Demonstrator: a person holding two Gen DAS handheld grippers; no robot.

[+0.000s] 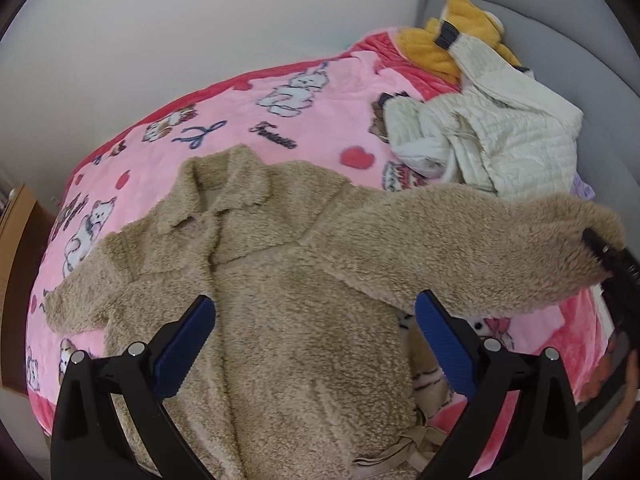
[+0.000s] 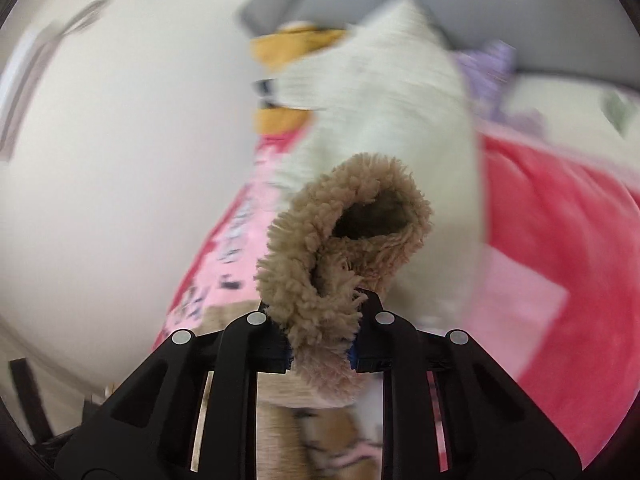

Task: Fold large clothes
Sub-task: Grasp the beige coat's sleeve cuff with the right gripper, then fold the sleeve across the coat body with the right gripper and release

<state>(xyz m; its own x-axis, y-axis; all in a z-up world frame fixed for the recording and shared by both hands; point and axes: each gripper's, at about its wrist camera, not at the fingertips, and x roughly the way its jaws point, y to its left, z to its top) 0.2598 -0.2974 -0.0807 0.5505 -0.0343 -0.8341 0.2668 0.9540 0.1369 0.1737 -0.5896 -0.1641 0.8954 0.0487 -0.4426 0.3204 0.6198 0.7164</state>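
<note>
From the left wrist view, a tan, shaggy fleece coat (image 1: 288,300) lies front-up on a bed covered by a pink plush blanket printed with white cats and red hearts (image 1: 304,120). Its collar points toward the far wall, and one sleeve lies flat on the blanket at the picture's left. The other sleeve (image 1: 480,236) stretches out to the picture's right, raised off the blanket, and its cuff end meets the black right claw (image 1: 600,252) at the frame's edge. The left claw (image 1: 316,328) hangs over the coat's body with its blue-padded fingers (image 1: 188,344) spread wide and nothing between them. Farther up the bed, a cream quilted jacket (image 1: 496,136) sits crumpled near the grey padded headboard (image 1: 540,12), with a mustard-yellow fleece garment (image 1: 444,48) behind it. A wooden piece of furniture (image 1: 20,220) shows at the far left.

From the right wrist view, the background is smeared by blur. The right claw (image 2: 320,344) is closed nearly all the way on the tan sleeve's cuff (image 2: 344,232), whose fleece bunches up between the blue pads and curls forward so its dark opening faces the camera. Beyond it, the cream quilted jacket (image 2: 384,120), the mustard-yellow garment (image 2: 280,116), a lilac fabric (image 2: 492,72) and the pink blanket (image 2: 560,232) appear only as streaks.
</note>
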